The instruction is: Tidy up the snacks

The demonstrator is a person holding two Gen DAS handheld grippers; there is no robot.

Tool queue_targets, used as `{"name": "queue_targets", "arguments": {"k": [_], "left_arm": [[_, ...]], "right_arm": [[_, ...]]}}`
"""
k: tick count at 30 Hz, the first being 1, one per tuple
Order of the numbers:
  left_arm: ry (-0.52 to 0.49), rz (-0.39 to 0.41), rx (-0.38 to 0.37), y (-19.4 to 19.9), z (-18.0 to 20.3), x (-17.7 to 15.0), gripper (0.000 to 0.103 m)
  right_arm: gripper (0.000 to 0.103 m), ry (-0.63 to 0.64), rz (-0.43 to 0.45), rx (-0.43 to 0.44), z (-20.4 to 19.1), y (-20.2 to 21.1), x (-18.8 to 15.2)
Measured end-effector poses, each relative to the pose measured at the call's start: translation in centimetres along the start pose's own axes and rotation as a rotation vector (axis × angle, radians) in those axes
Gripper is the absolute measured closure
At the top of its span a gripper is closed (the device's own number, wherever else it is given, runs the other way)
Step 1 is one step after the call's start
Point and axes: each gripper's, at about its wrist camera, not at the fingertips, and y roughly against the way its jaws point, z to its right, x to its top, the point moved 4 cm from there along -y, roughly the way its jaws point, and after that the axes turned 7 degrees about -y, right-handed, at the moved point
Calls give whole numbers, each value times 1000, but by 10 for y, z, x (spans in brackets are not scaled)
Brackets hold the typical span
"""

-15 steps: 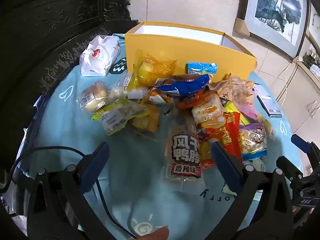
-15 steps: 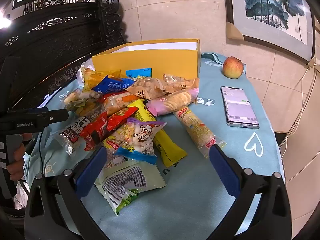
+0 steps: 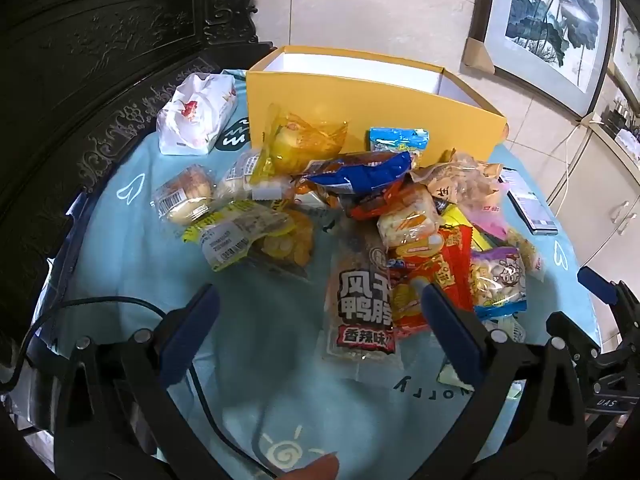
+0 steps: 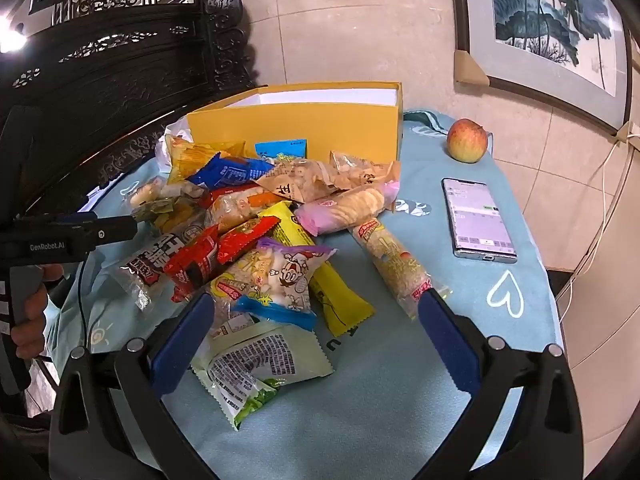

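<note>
Your two grippers hang over a heap of crinkly snack packets [image 4: 256,240] on a round table draped in soft light-blue cloth [image 4: 360,420].

Your left gripper [image 3: 316,316] and right gripper [image 4: 312,324] both stand spread wide, blue pads pinching nothing. The glossy foil and clear-film packs lie piled just in front of the stiff yellow cardboard box [image 3: 360,108] (white inside, open-topped); a dried-duck packet [image 3: 360,300] sits between your left pads, untouched. An apple [image 4: 466,140] and a flat phone [image 4: 478,218] rest apart to the right. Against half a second ago, nothing in the pile has shifted and both grippers keep the same wide spread.
</note>
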Motion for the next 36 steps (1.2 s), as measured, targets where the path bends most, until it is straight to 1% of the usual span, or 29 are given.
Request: {"name": "queue_targets", "arguments": {"k": [19, 32, 36], "left_arm": [[-4, 3, -5, 4, -1, -1, 2], [-18, -4, -12, -4, 2, -2, 2], [-12, -28, -12, -12, -1, -1, 2]], "right_arm": [[1, 1, 1, -3, 4, 2, 3], [1, 1, 3, -10, 6, 1, 3], [1, -3, 6, -13, 10, 0, 2]]}}
